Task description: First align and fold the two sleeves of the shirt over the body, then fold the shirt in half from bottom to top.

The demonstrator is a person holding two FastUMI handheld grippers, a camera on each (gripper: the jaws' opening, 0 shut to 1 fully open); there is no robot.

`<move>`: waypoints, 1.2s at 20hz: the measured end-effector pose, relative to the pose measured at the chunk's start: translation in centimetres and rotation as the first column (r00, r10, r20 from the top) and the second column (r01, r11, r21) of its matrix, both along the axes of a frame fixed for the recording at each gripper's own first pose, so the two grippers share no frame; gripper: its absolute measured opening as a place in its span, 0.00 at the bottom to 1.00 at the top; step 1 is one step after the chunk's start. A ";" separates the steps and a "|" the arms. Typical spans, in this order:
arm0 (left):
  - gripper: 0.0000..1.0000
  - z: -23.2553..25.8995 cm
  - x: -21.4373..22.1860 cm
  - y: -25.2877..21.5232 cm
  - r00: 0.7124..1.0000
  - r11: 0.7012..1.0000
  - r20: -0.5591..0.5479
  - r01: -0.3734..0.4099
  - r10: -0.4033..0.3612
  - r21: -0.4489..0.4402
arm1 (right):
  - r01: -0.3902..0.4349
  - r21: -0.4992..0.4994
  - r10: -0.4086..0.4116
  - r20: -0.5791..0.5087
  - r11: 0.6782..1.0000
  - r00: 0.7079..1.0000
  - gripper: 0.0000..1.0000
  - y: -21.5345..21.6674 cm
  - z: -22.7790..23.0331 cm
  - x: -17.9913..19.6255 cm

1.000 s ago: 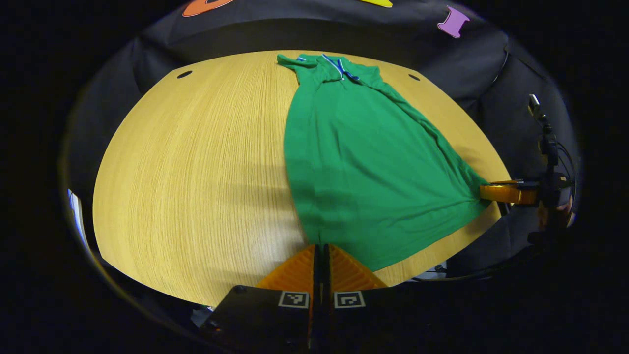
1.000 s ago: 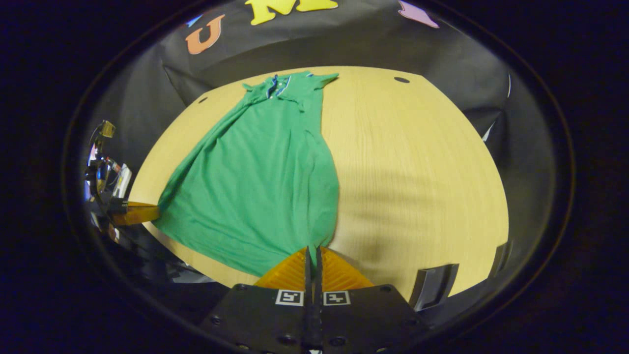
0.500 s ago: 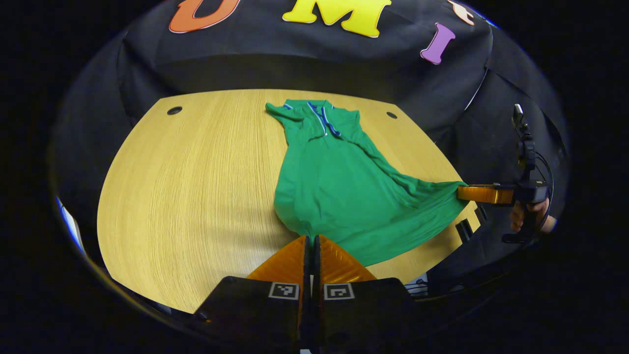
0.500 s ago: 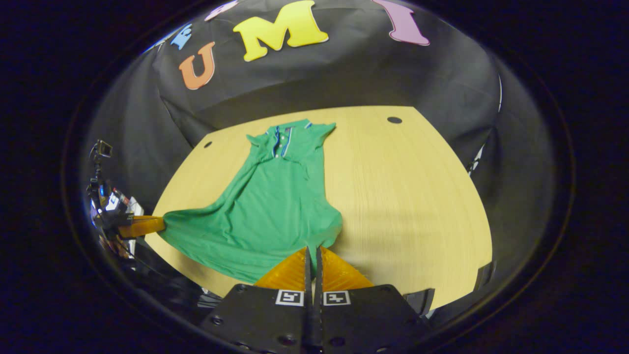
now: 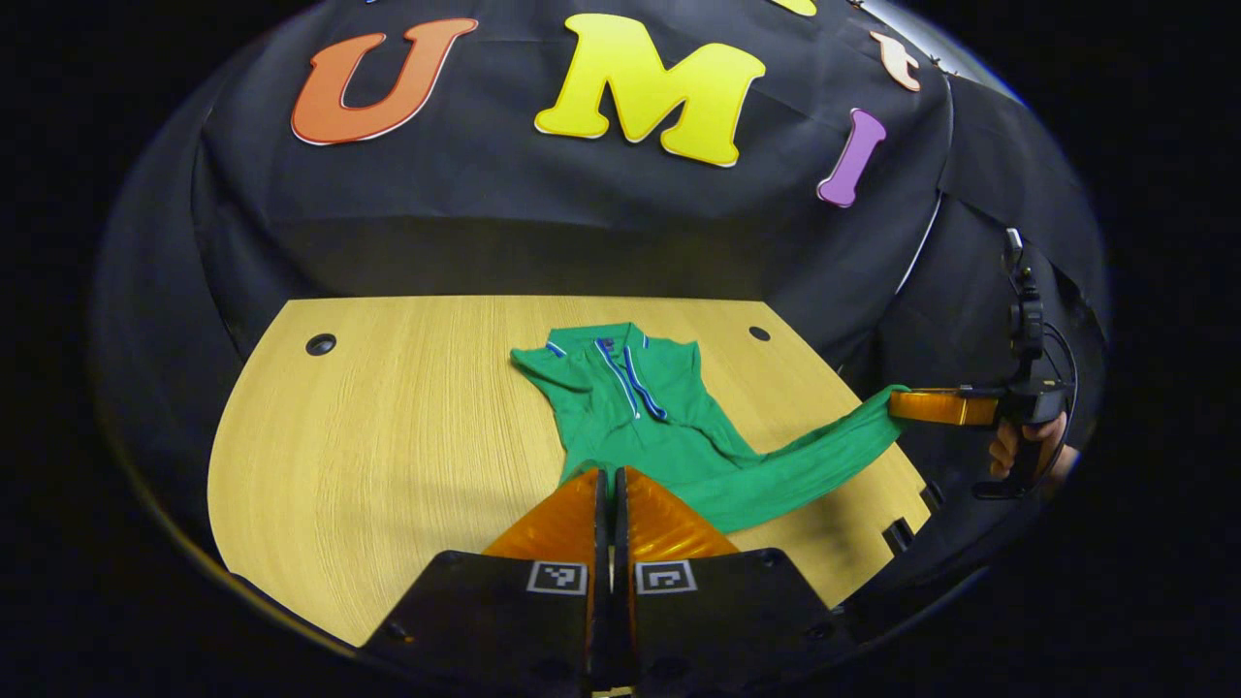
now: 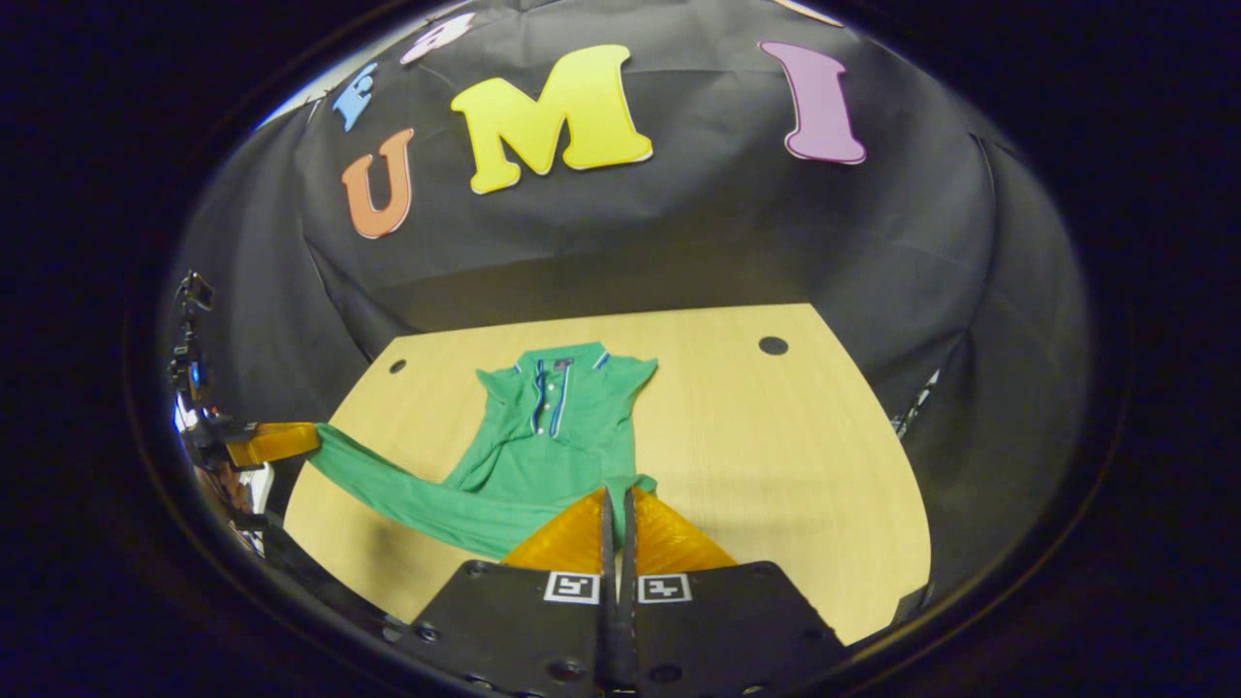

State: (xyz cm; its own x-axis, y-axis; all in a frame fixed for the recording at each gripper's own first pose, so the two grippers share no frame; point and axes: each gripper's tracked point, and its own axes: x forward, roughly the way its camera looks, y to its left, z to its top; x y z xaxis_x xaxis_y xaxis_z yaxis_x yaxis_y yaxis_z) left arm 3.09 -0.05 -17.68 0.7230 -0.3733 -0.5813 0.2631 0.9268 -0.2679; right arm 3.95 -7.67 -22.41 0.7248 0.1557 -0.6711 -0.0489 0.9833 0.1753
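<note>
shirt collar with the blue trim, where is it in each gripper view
Left gripper view: the collar sits just above centre, at the far end of the green shirt, right of the midline of the wooden table.
Right gripper view: the collar sits left of centre, again at the shirt's far end.
Shared landmark: the dark round hole in the table, to the right of the collar in both views.

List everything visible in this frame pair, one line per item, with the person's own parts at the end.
Polo shirt: 1, green with blue-and-white placket trim, collar end flat on the table, bottom hem lifted and stretched between both grippers.
Table: 1, light wood grain, with dark round holes near its far corners.
Booth wall: 1, black cloth, behind the table.
Left gripper: 1, shut on the shirt's hem corner.
Right gripper: 1, shut on the other hem corner.
Hand: 1, holding the right gripper's handle.
</note>
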 end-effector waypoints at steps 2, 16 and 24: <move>0.06 0.4 3.1 0.2 0.999 1.000 0.026 -0.022 0.022 0.003 | -0.017 -0.020 0.018 0.027 1.000 0.999 0.00 -0.4 0.6 3.4; 0.06 -6.3 22.6 1.3 0.977 0.978 0.034 -0.209 0.209 -0.009 | -0.089 0.011 0.089 -0.003 0.996 0.996 0.00 0.8 -6.2 26.3; 0.06 -16.1 26.8 2.9 0.970 0.970 -0.037 -0.240 0.241 0.031 | -0.094 0.026 0.095 -0.067 0.995 0.993 0.00 -0.1 -17.0 31.2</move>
State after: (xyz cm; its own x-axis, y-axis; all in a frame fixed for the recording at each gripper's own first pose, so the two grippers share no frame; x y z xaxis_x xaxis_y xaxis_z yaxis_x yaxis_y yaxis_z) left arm 29.85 2.80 -33.74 0.7657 -0.1757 -0.6187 0.0214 0.9684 -0.2485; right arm 35.20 -7.72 -39.44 0.6588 0.2369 -0.7140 -0.1287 0.9706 0.2033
